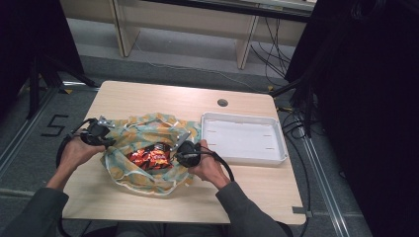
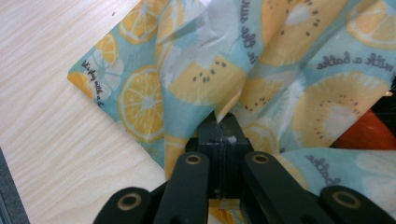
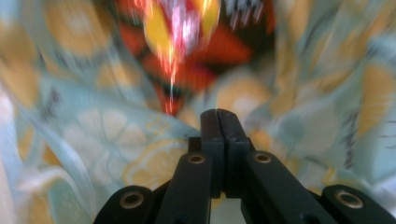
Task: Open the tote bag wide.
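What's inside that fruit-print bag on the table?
The fruit-print bag is spread open by the left gripper and right gripper, showing red and orange snack packets. Anything beneath them is covered by packets and fabric.

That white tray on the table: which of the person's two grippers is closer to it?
Right. The right gripper sits just off the white tray's near-left corner, at the fruit-print bag's right edge. The left gripper is across the bag, at its far left edge.

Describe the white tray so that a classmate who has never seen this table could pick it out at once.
Start at the light wooden table and look to its right half. There, right of the fruit-printed bag, lies the white tray. It is the one plain, rigid, shallow rectangle, with nothing in it.
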Demonstrator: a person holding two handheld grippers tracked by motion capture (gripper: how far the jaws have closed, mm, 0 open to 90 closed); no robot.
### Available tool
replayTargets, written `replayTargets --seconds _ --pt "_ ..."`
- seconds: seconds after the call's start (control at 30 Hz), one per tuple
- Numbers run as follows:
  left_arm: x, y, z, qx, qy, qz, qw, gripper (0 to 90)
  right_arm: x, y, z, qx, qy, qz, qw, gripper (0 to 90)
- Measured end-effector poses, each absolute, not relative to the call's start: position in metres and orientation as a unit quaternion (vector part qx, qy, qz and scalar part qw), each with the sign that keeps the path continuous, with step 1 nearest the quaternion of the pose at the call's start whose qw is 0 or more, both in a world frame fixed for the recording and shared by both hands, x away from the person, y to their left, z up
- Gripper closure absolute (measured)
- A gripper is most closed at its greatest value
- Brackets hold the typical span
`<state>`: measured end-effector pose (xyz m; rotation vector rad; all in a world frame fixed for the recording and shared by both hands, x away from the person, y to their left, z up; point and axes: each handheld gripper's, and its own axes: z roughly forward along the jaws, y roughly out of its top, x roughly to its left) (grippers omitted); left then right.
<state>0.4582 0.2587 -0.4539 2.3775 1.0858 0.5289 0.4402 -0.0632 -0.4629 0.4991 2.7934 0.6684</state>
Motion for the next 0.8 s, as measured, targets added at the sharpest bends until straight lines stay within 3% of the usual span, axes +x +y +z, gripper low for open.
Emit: replayTargets --seconds 0.37,0.43,0.63,0.73,0.8 --pt "0.457 0.261 -0.461 0.864 0.398 0.196 0.238 88.7 0.433 -0.074 -0.486 0.169 0.964 0.19 0.077 90.0" --pt "0.452 0.257 -0.454 0.868 0.402 0.175 0.233 78.2 0.432 -0.075 -0.482 0.18 0.959 0.201 0.084 89.2" --pt "0.432 0.246 -0.412 0.861 0.4 0.191 0.251 46.5 0.432 -0.075 -0.458 0.186 0.942 0.259 0.107 85.0" --pt "0.419 0.236 -0.394 0.865 0.373 0.204 0.266 44.8 0.428 -0.074 -0.451 0.193 0.936 0.275 0.11 83.6" --pt "0.41 0.229 -0.386 0.87 0.349 0.209 0.278 48.3 0.426 -0.072 -0.448 0.191 0.934 0.282 0.111 83.0"
